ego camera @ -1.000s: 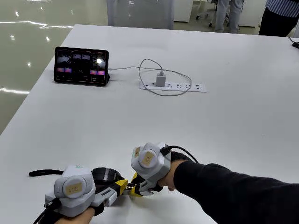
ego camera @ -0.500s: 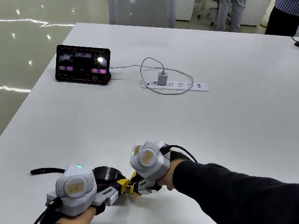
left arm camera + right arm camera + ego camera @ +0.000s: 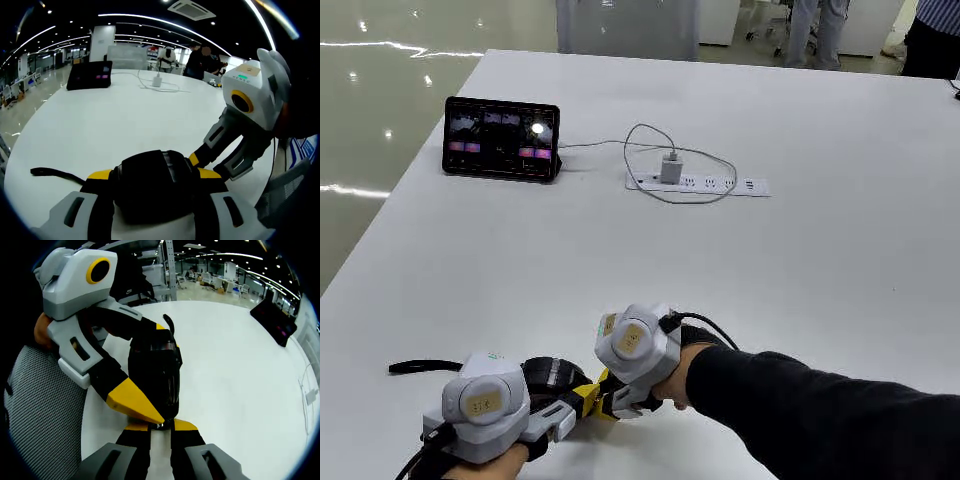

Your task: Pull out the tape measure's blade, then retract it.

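— Work surface?
— A white table (image 3: 800,260). A tablet (image 3: 501,138) stands at its far left. A power strip (image 3: 705,184) lies mid-table with a charger (image 3: 669,168) plugged in, well apart from the work.
— The task item?
— A black tape measure (image 3: 152,367) at the near edge. The left gripper (image 3: 155,176) is clamped across its case. Its strap (image 3: 420,367) trails left on the table.
— The right gripper (image 3: 161,427)?
— At the case mouth, jaws pinched together on the blade end (image 3: 162,425), which sits right against the case.
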